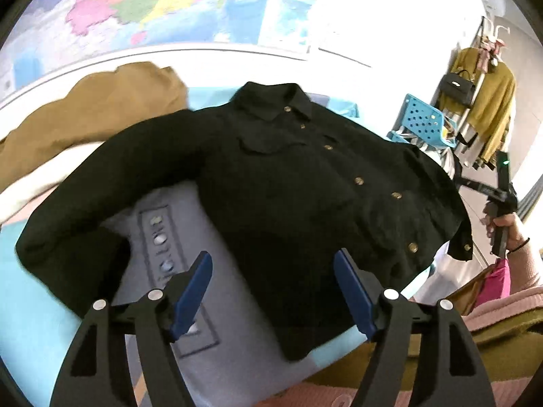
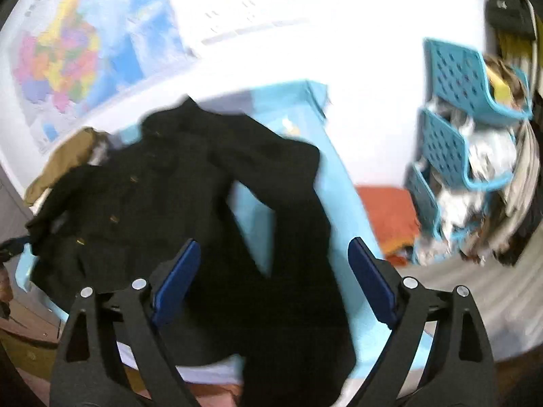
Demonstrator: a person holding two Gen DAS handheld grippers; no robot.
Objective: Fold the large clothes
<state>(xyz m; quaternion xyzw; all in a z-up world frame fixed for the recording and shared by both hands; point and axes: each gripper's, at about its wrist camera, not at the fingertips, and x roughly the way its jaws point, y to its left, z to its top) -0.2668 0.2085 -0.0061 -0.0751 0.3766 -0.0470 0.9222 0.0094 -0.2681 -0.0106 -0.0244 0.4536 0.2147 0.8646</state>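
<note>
white wall [image 1: 390, 17] fills the background, with a colourful map [image 1: 142, 6] across the upper left of the left wrist view and again at upper left in the right wrist view. light blue table [image 1: 30, 322] takes the lower left and centre. black jacket [image 1: 305, 183] lies spread front-up on the table, centre of frame, collar toward the top, gold buttons running diagonally down its front, one sleeve stretched to the lower left, the other hanging past the table's right edge. in the right wrist view the jacket sits centre-left, very blurred, a sleeve trailing down to the bottom centre. grey garment [image 1: 190, 271] lies under the jacket, lower centre, with a snap placket showing. brown garment [image 1: 101, 108] is bunched at upper left behind the jacket. blue perforated chairs [image 2: 454, 108] stacked at right hold piled clothes. mustard garment [image 1: 492, 101] and black handbag [image 1: 458, 83] hang on a rack at far right. left gripper [image 1: 273, 291], bottom centre, is spread wide over the jacket hem, holding nothing. right gripper [image 2: 273, 279], bottom centre, is also spread wide above the sleeve, nothing between the blue pads.
</note>
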